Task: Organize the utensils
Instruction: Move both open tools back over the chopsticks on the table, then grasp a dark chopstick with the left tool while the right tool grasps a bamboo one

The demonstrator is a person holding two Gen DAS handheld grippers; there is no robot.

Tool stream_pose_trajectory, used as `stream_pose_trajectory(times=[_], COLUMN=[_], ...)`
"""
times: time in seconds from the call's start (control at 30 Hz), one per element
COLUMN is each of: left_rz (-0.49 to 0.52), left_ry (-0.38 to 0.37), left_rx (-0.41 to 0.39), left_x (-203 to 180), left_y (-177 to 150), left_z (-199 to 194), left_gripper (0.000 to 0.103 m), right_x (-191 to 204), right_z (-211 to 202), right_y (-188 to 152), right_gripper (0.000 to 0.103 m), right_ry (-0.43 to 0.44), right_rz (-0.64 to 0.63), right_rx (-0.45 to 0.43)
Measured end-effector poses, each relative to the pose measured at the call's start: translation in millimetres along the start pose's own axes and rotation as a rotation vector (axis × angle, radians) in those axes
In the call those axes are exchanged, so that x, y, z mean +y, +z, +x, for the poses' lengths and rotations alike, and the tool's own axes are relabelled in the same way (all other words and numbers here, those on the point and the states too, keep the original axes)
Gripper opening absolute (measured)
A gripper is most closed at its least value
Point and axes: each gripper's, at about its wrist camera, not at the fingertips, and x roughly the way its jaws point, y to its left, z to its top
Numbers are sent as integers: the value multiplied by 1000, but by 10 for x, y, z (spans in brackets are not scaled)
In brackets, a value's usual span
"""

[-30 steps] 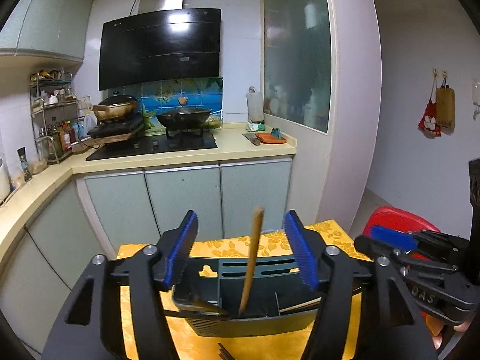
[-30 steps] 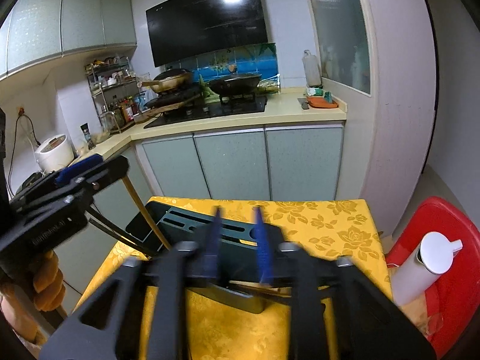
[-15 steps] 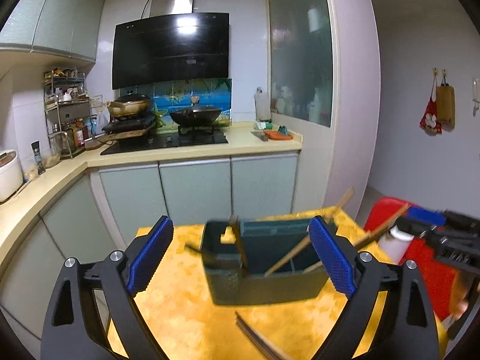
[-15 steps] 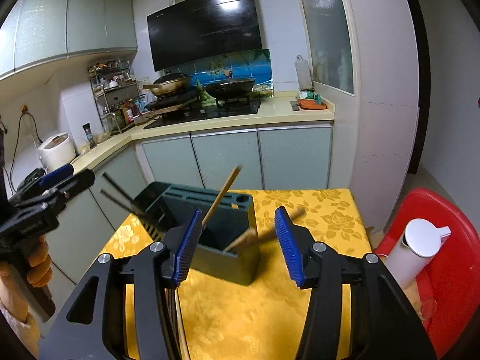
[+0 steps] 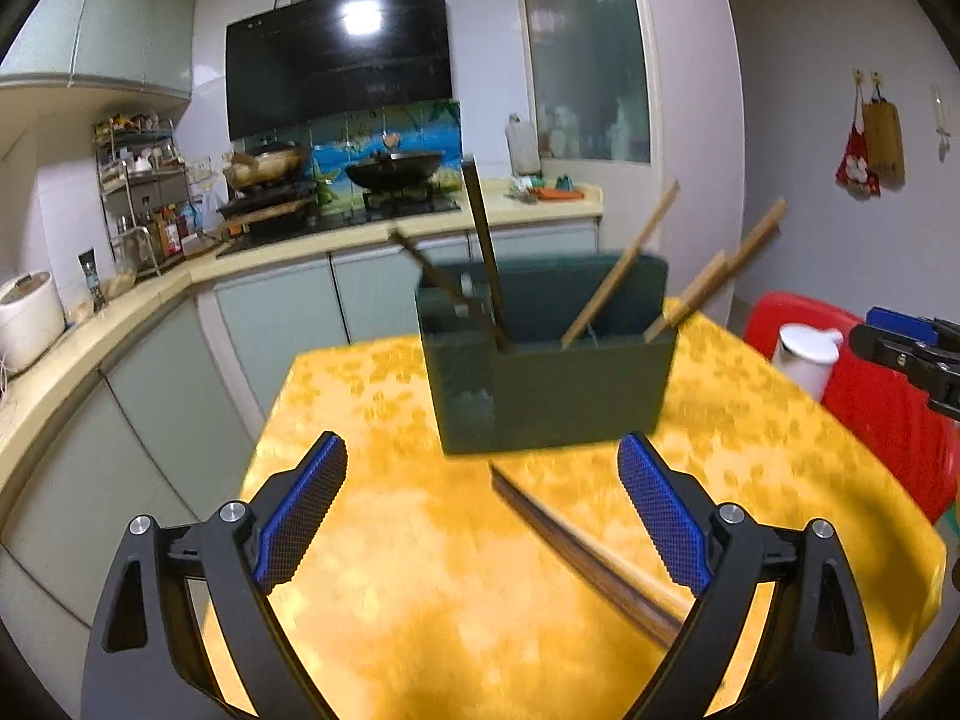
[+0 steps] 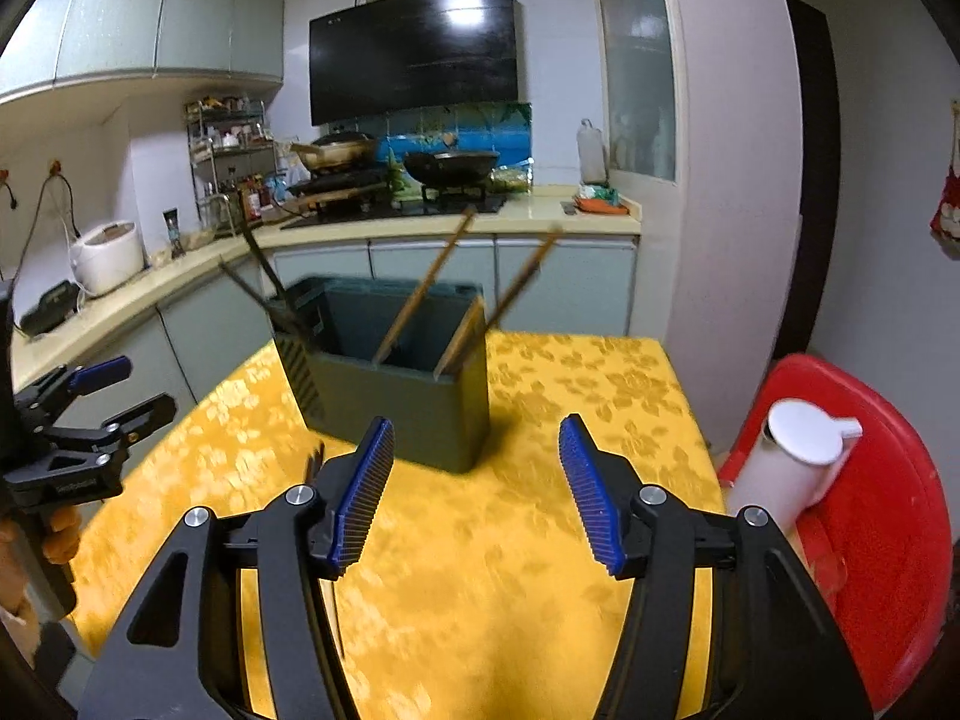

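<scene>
A dark green utensil holder [image 5: 549,372] stands upright on the yellow tablecloth [image 5: 384,546]; it also shows in the right wrist view [image 6: 396,396]. Several chopsticks [image 5: 618,276] lean out of it, wooden ones [image 6: 426,288] and dark ones [image 5: 483,240]. A loose pair of chopsticks [image 5: 585,558] lies on the cloth in front of the holder. My left gripper [image 5: 480,516] is open and empty, short of the holder. My right gripper [image 6: 477,492] is open and empty, also short of it.
A red plastic chair [image 6: 864,516] with a white bottle [image 6: 786,468] on it stands at the table's right. Kitchen cabinets [image 5: 282,312] and a stove counter run behind the table. The table's near and left edges drop off.
Both grippers have pulled back from the holder, which now stands upright on the cloth instead of tilted between the fingers. The right gripper has opened.
</scene>
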Motion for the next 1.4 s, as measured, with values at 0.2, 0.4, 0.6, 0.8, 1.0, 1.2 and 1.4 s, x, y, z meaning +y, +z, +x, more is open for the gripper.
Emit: stream_pose_trajectory(times=[0.2,0.4,0.6,0.8,1.0,1.2,1.4], left_rz=[-24,-26,-4,33,92,87,75], left_ry=[-23,-48,-124,-217,-213,-174,-136], left_rx=[60,113,140,195,265,298,333], left_x=[-27,-105,-339,-690,-927,-942,-849], left_y=[-411,-713,-910,-1058,-1181,-1183,-1211], left_z=[-27,-1,-105,-106,47,174,236], left_gripper=[89,89,89,89,89,88,88], right_x=[20,19,-6,-30,-28,-13,35], right_z=[41,35,61,83,72,75,107], right_y=[-359,-594,-705,-760,-758,-763,-793], right_gripper=[56,56,56,56,56,56,56], right_ry=[-18,-10,-1,-3,-2,0,6], right_rz=[1,25,51,57,52,48,37], right_rx=[53,83,100,114,110,115,127])
